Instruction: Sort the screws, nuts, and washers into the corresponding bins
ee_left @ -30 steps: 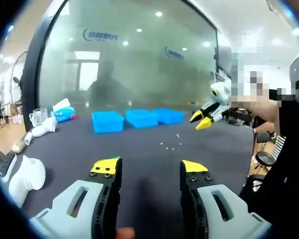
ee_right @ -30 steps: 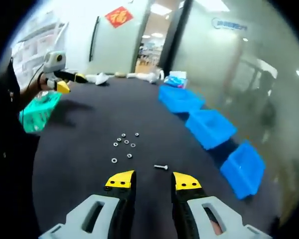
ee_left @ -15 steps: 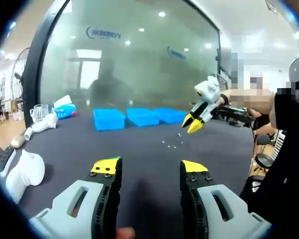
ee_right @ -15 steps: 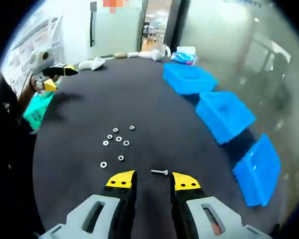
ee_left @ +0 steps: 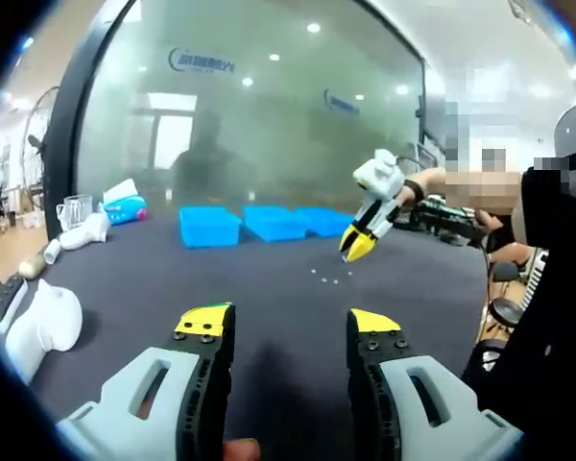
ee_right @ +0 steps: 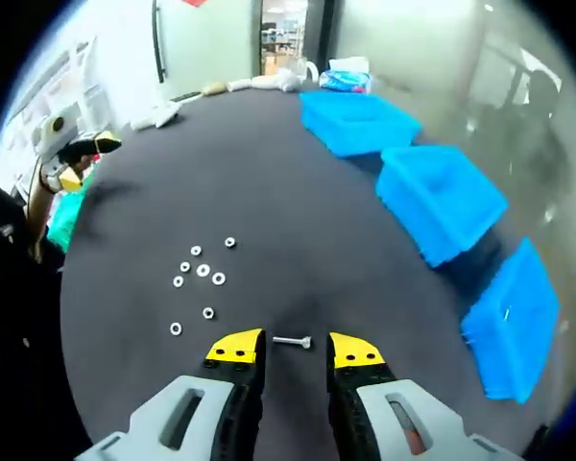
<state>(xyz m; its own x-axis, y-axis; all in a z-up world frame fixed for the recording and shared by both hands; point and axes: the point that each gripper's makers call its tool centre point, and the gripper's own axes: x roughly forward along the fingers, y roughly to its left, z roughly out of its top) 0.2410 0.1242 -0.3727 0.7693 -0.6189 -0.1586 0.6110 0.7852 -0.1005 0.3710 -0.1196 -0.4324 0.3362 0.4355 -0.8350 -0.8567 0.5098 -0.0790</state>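
Fingers of the right gripper [ee_right: 289,351] stand apart, straddling the screw [ee_right: 292,341] on the dark worktop [ee_right: 298,221]; washers [ee_right: 201,279] lie leftward, three blue bins [ee_right: 442,197] right. Left gripper [ee_left: 290,325] gapes, empty. Glass-wall logos: unreadable.

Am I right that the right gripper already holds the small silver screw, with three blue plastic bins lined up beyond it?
Not quite. The right gripper is open and holds nothing: in the right gripper view the small silver screw lies on the dark table between its yellow-tipped fingers, not yet gripped. The three blue plastic bins do stand lined up beyond it.
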